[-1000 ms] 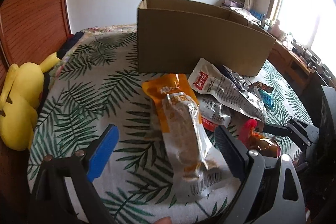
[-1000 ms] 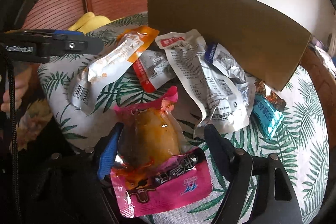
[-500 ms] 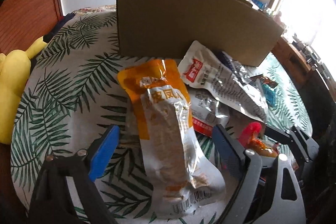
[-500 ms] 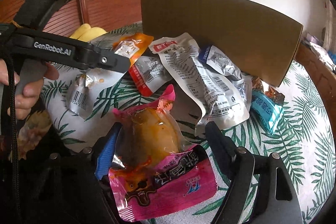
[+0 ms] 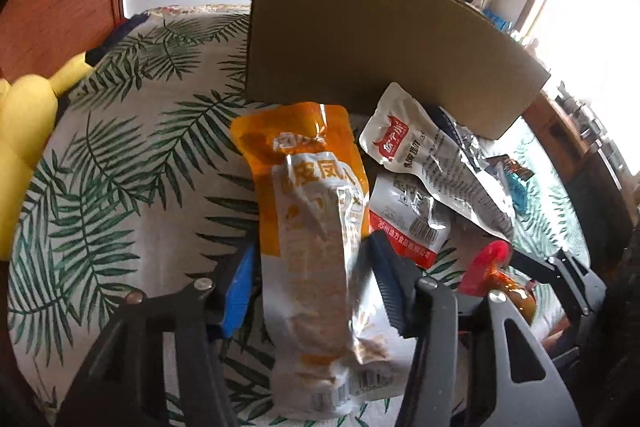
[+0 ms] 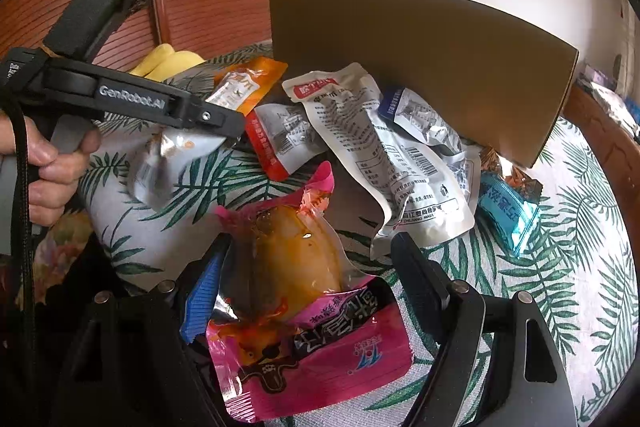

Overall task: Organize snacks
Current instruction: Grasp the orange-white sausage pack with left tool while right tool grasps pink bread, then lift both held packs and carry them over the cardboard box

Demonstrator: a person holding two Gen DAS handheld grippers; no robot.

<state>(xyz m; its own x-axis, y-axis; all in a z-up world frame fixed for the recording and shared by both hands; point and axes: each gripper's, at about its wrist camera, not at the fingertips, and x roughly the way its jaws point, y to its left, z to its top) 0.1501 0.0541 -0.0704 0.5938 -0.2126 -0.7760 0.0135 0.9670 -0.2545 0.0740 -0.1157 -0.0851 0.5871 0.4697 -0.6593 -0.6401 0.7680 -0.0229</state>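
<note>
2 hand-held grippers work over a leaf-print bed cover point(image 5: 120, 187) strewn with snack packs. The left hand-held gripper point(image 5: 310, 267) is closing on an orange-and-silver pouch point(image 5: 316, 227), which sits between its jaws; whether the pads press it yet is hard to tell through the blur. That pouch lies lengthwise along the gripper's line, orange end toward the cardboard box point(image 5: 380, 51), barcode end cut off at the lower edge. The right hand-held gripper point(image 6: 308, 267) stands wide, a pink pouch point(image 6: 304, 327) between its jaws with a gap at the right finger point(image 6: 416, 267); its pink tip points toward the box. A white pouch point(image 6: 380, 151), a red-edged pack point(image 6: 280, 131) and a blue wrapper point(image 6: 508, 215) lie before the box, partly overlapping. A yellow plush point(image 5: 24, 131) is cut off at the left.
</note>
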